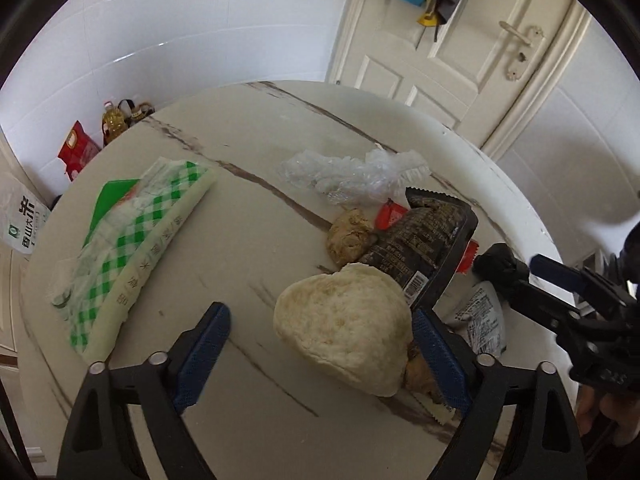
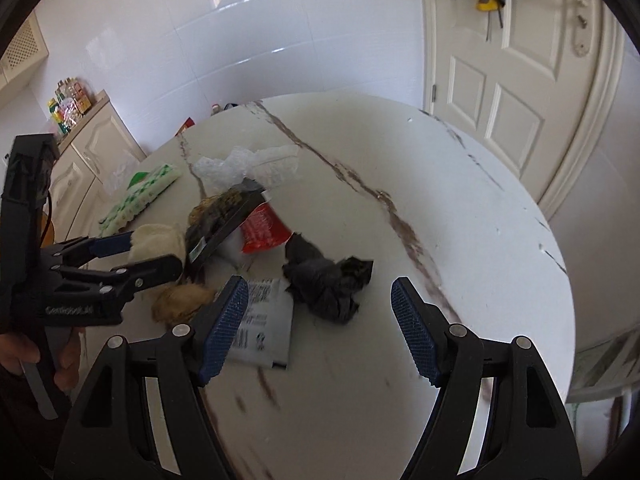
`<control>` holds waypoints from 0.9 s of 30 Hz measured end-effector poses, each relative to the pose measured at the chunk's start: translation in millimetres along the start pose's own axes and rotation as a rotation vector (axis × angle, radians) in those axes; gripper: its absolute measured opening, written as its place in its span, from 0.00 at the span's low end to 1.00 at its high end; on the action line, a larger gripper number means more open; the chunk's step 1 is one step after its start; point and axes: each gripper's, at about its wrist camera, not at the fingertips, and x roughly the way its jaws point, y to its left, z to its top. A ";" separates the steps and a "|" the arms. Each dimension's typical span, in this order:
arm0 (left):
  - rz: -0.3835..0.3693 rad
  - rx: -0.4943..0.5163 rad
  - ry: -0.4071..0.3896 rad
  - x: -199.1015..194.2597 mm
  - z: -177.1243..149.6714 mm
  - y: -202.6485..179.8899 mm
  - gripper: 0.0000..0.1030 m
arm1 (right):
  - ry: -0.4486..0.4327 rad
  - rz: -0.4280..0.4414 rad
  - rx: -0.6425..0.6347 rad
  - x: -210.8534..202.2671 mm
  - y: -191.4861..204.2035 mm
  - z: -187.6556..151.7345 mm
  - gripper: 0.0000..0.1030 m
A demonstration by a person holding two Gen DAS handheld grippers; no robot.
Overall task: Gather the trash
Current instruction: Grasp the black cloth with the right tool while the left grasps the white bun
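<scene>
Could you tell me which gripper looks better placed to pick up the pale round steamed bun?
Left. The left gripper stands open around the pale round steamed bun, while the right gripper faces the crumpled black wrapper.

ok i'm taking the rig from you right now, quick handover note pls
Left gripper: open, jaws around the white bun, not pressing it.
Right gripper: open, holding nothing, above the crumpled black wrapper.
On the table: bun, two brown lumps, dark packet, red wrapper, white sachet, clear plastic, green checked pack.
Done: nothing picked up in these views.
Left: collect all of it; no bin in view.
</scene>
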 end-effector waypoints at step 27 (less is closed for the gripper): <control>-0.045 0.051 -0.263 -96.3 -88.5 -26.6 0.38 | -0.196 0.004 -0.094 -77.7 25.3 -51.9 0.28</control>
